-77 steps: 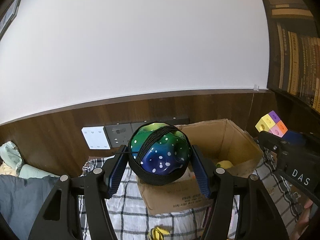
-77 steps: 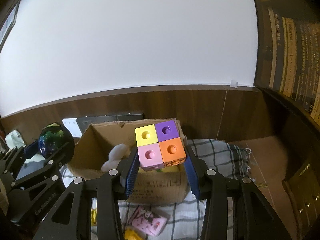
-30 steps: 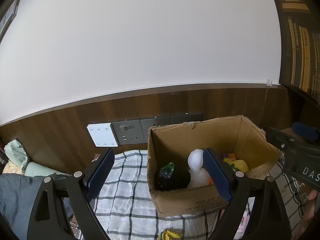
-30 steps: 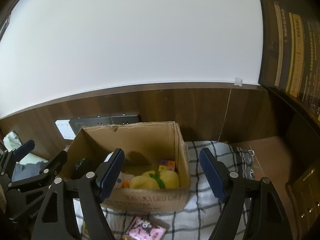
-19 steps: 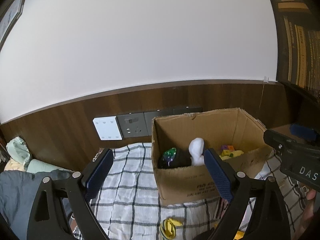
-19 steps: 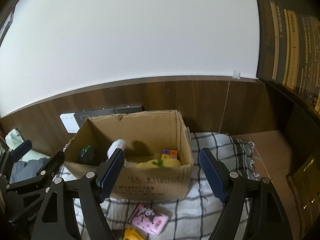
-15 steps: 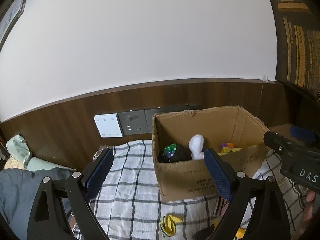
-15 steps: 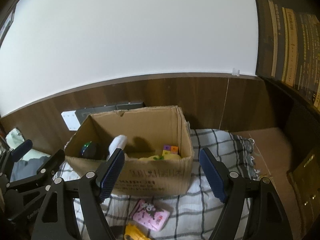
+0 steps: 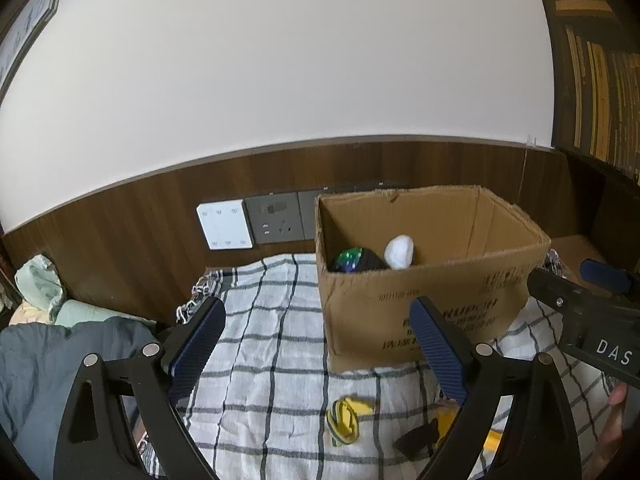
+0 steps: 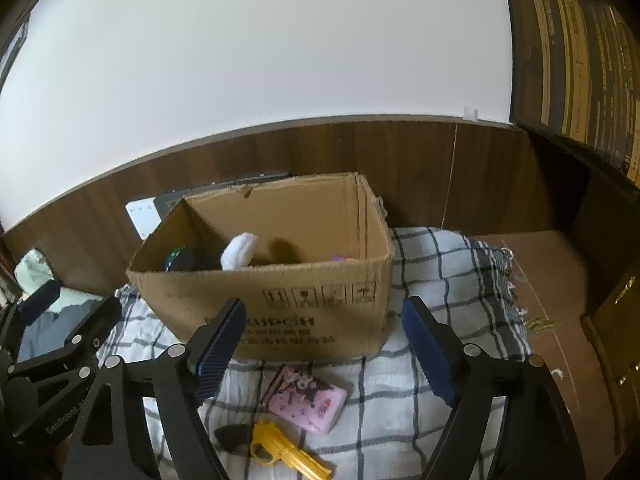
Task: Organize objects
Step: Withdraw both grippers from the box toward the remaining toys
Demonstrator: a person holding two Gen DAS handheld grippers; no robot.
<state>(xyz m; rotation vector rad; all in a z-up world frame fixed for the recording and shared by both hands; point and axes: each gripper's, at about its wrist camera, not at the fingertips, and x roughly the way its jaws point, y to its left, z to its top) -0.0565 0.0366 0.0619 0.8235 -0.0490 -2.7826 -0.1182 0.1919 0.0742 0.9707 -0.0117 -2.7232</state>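
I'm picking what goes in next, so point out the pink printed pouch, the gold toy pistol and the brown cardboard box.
pink printed pouch (image 10: 307,399): right wrist view, top face.
gold toy pistol (image 10: 289,455): right wrist view, barrel.
brown cardboard box (image 10: 280,300): right wrist view, front wall.

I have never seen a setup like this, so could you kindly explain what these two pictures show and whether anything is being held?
There is no robot here: a person holds a two-finger gripper in each hand, with a fisheye camera on each looking along its fingers. One picture is from the left gripper, the other from the right gripper. Both are open and hold nothing. On the checked cloth stands a cardboard box containing a dark spotted ball and a white soft toy. In front of it lie a pink case, a gold toy gun and a yellow-green item.
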